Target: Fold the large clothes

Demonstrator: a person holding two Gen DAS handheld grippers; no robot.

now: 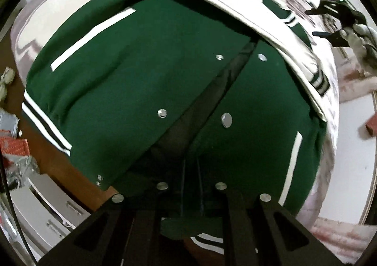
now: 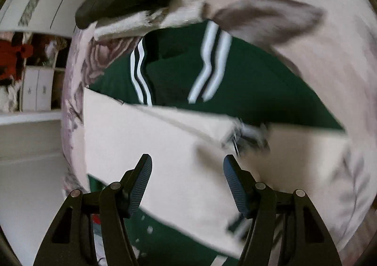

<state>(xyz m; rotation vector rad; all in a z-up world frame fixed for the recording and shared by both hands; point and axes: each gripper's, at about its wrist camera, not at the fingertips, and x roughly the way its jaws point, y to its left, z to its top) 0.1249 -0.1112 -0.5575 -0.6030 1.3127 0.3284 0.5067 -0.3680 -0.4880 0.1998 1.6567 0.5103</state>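
My left gripper [image 1: 190,197] sits at the bottom centre of the left wrist view, its jaws closed on the hem of the green jacket [image 1: 132,82]. The jacket lies front-up on the bed [image 1: 30,37], filling the middle of the frame, its snap placket parted down the centre. A cream sleeve [image 1: 235,6] lies folded across the jacket's upper right. My right gripper [image 2: 187,183] shows at the bottom centre of the right wrist view, jaws standing apart with nothing between them, over that cream sleeve [image 2: 146,148]. The striped collar [image 2: 212,61] sits above it, in the upper middle. The right view is blurred.
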